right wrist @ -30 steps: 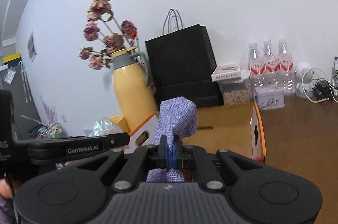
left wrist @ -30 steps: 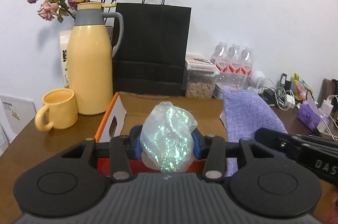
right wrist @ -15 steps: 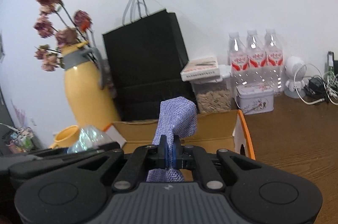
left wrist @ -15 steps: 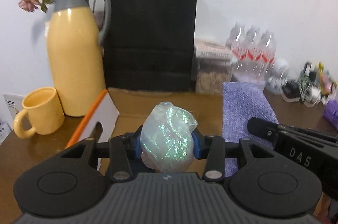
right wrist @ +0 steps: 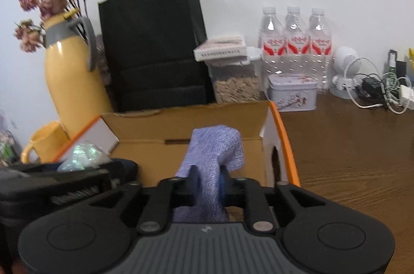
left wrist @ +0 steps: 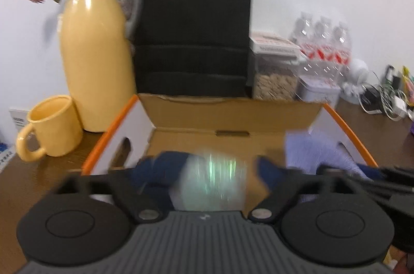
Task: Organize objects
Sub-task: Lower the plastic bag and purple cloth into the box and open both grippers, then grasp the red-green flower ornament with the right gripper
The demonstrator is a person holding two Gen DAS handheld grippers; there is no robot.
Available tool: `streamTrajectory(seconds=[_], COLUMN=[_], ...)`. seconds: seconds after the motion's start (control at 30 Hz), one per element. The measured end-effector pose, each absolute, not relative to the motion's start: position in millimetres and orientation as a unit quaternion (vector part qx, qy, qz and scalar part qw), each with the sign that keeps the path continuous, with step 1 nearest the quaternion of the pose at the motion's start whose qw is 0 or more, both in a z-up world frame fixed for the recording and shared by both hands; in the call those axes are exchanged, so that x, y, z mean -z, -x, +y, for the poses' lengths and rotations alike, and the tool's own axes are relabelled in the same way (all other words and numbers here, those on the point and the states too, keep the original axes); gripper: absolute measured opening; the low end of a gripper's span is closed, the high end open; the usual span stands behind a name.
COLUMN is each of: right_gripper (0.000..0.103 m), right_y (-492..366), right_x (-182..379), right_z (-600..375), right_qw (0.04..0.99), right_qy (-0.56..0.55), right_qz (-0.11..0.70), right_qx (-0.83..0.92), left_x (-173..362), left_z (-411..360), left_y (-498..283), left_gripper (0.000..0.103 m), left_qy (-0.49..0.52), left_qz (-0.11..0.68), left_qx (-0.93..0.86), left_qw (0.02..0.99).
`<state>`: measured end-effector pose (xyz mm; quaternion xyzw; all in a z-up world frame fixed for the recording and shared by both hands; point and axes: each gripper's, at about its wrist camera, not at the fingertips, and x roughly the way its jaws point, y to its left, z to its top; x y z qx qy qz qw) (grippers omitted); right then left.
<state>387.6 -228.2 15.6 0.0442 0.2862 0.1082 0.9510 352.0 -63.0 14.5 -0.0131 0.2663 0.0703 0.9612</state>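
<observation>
In the left wrist view, the iridescent plastic wad sits at the lower centre of the frame, between the blue-padded fingers of the left gripper. The fingers stand wide apart, with a visible gap on either side of the wad, so the jaws are open and no longer clamp it; motion blur makes it impossible to tell whether a pad brushes it. The wad lies over the open cardboard box, whose orange-edged side flaps frame the middle of the picture.

In the right wrist view, the purple woven cloth rises from the lower centre of the frame, pinched between the two dark pads of the right gripper. The jaws are nearly together, closed on the cloth, whose upper part folds over above them and whose lower end hangs below. The cloth is over the box's interior, toward its right side, and appears in the left view at centre right.

Behind the box, across the upper frame, stand a yellow jug with dried flowers, a yellow mug, a black paper bag and water bottles.
</observation>
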Motion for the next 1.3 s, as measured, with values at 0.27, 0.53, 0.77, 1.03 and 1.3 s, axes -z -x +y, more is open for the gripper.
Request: streamTrajectory(seconds=[0.27,0.53,0.77,1.03,1.3], right_gripper=[0.101,0.103,0.103,0.103,0.103], right_y=[-389,-381,-364,-334,-289], right_x=[-15,-23,-44,-60,-64], right_z=[-227,-224,-222,-221,-236], right_qw=[0.950,0.953,0.960,0.966,0.968], right_qy=[-0.033,-0.027,-0.017,0.007,0.016], right_qz=[0.294,0.282,0.252,0.226,0.213], right_qx=[-0.098,-0.106,-0.117,-0.125,-0.135], left_x=[-16,-25,-48,-62,-62], left_z=[-53,-53,-44,-41,-36], left_y=[-354,-347,-326,-299,-259], left_gripper=[0.103,0.103,0.103,0.103,0.103], left_qy=[0.023,0.028,0.052,0.045,0.028], left_qz=[0.271,0.257,0.229,0.213,0.207], left_qx=[-0.102,-0.091,-0.076,-0.066,-0.059], left_qw=[0.957,0.962,0.969,0.974,0.976])
